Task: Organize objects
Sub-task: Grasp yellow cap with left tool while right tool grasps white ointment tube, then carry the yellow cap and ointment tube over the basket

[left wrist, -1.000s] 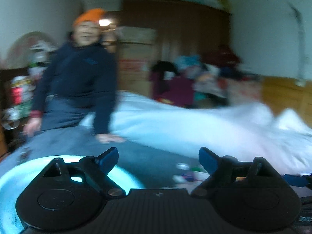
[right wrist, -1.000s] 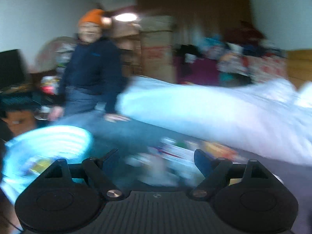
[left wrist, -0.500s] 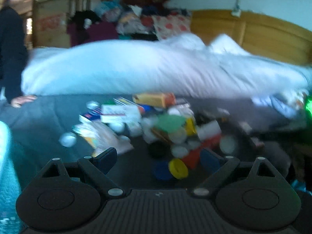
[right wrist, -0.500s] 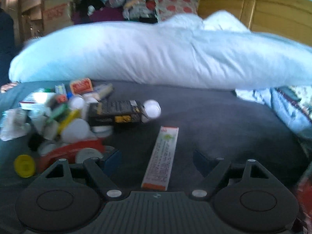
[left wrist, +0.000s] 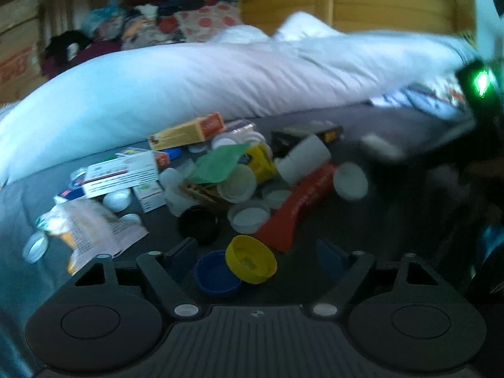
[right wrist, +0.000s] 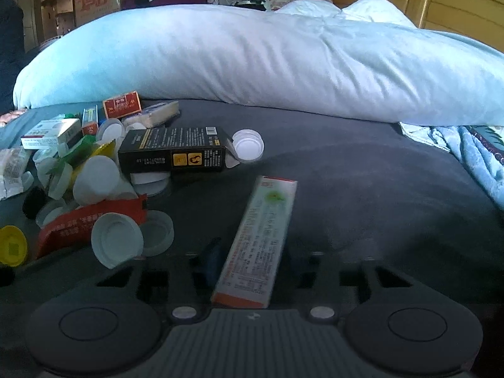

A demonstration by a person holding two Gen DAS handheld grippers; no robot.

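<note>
A pile of small boxes, packets and bottle caps lies on the dark grey bedsheet (left wrist: 346, 220). My left gripper (left wrist: 256, 260) is open low over the near edge of the pile. A blue cap (left wrist: 215, 277) and a yellow cap (left wrist: 250, 263) sit between its fingers, and a red packet (left wrist: 302, 201) and a black cap (left wrist: 198, 223) lie just beyond. My right gripper (right wrist: 261, 263) is open, its blurred fingers either side of a long white-and-orange box (right wrist: 258, 242). A black box (right wrist: 176, 151) and a white cap (right wrist: 249, 145) lie further off.
A thick white duvet (right wrist: 283, 63) is rolled across the bed behind the pile, with a wooden headboard (right wrist: 441, 0) beyond. A paper leaflet (left wrist: 91, 230) lies at the left. The right gripper's body with a green light (left wrist: 478, 82) shows at the right edge. A patterned blanket (right wrist: 472, 151) lies at the right.
Both views swung right, away from the person and the blue basin, onto the pile. The left gripper came closer to the caps. The right gripper's fingers narrowed around the long box.
</note>
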